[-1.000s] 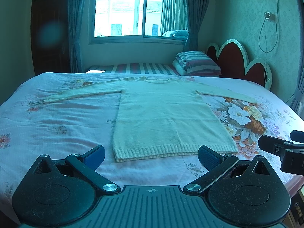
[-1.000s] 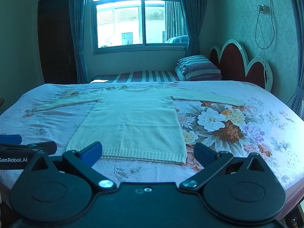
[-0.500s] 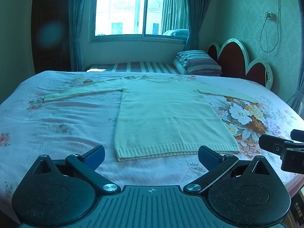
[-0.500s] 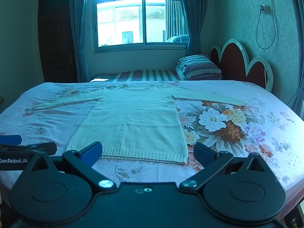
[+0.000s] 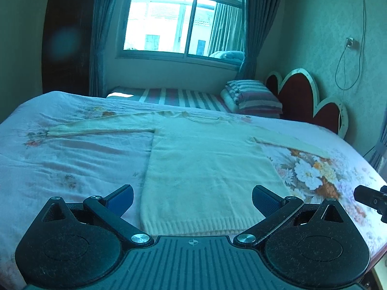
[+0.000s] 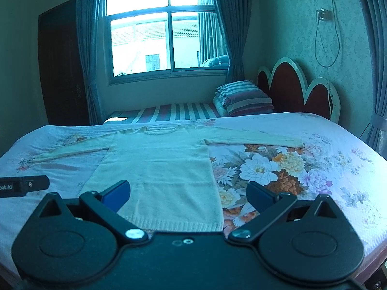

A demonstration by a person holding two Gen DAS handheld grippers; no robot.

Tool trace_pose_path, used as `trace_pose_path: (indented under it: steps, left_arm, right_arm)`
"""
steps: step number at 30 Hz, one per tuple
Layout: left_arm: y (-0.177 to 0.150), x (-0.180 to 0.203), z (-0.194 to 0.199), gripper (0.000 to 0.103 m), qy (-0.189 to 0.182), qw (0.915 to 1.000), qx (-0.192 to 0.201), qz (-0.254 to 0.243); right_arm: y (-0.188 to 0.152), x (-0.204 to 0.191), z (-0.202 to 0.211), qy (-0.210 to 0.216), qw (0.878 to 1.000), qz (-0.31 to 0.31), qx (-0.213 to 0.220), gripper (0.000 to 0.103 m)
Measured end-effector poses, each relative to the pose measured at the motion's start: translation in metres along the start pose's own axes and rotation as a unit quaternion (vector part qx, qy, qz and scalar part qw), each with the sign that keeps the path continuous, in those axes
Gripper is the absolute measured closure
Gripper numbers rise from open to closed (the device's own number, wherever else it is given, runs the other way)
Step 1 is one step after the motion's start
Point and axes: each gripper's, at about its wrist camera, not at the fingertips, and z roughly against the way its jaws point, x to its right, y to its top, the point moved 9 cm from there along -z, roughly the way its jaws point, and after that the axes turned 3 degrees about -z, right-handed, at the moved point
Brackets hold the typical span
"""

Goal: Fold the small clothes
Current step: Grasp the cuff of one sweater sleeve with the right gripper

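A cream knitted sweater [image 5: 208,166] lies flat on the floral bedspread [image 5: 72,169], hem toward me, both sleeves spread out sideways. It also shows in the right wrist view [image 6: 164,169]. My left gripper [image 5: 192,199] is open and empty, hovering just above the hem. My right gripper [image 6: 188,194] is open and empty, above the hem's right part. The right gripper's tip [image 5: 370,197] shows at the right edge of the left wrist view; the left gripper's tip [image 6: 24,184] shows at the left edge of the right wrist view.
Striped folded bedding [image 5: 251,96] lies at the far right by the red scalloped headboard [image 5: 304,99]. A window [image 5: 179,21] with curtains is behind the bed. A dark door [image 6: 63,72] stands at the left. A cord [image 6: 326,41] hangs on the right wall.
Both grippers have moved forward and a little lower toward the sweater's hem, which now sits closer between the fingers. Both stay open. The sweater has not moved.
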Motion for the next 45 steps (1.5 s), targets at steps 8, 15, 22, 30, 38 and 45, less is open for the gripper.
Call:
trace_pose_path:
  steps: [8,15,22,30,38,45]
  left_arm:
    - [0.033,-0.015,-0.094,0.000,0.036,0.9992,0.000,0.017]
    - [0.052,-0.027,-0.200,0.000,0.092,0.9949,-0.029,0.028]
    - [0.070,-0.036,-0.283,0.000,0.150,0.9865,-0.050,0.045]
    - [0.071,-0.055,-0.334,0.000,0.198,0.9763,-0.079,0.036]
    - [0.067,-0.061,-0.346,0.000,0.212,0.9718,-0.092,0.047]
    - [0.070,-0.078,-0.344,0.000,0.222,0.9694,-0.099,0.034]
  right_arm:
    - [0.040,0.094,-0.089,-0.048,0.994,-0.095,0.035,0.004]
    - [0.073,0.177,-0.200,-0.101,0.985,-0.127,0.051,0.005]
    - [0.065,0.267,-0.326,-0.136,0.964,-0.227,-0.004,0.069]
    - [0.033,0.337,-0.397,-0.117,0.921,-0.371,-0.015,0.046]
    - [0.037,0.355,-0.420,-0.073,0.897,-0.437,0.016,0.063]
    - [0.052,0.340,-0.428,-0.129,0.920,-0.370,0.000,0.098]
